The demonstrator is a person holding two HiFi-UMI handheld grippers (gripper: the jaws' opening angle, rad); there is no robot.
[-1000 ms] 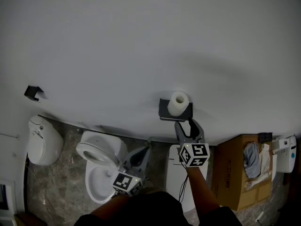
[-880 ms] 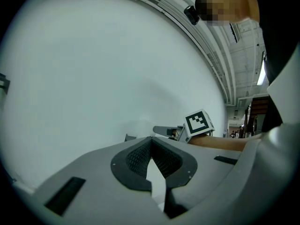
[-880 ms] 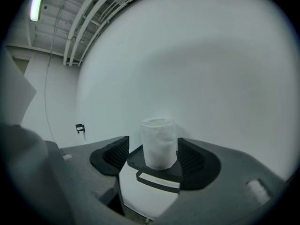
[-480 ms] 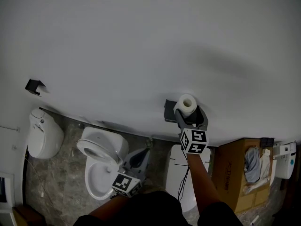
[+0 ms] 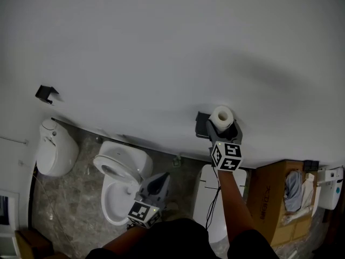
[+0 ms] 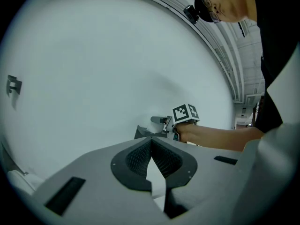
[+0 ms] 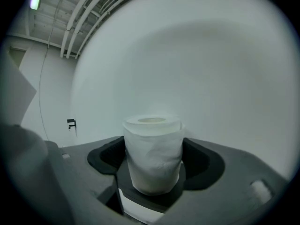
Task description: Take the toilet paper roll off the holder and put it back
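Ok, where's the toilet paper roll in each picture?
Head view: toilet paper roll right of centre, against the wall.
Left gripper view: can't make it out.
Right gripper view: bottom centre, between the closing jaws of the right gripper, not squeezed yet.
Shared landmark: the small black bracket on the wall.

White toilet paper roll stands upright, core opening upward, on dark wall holder. Position: 3 o'clock in head view.
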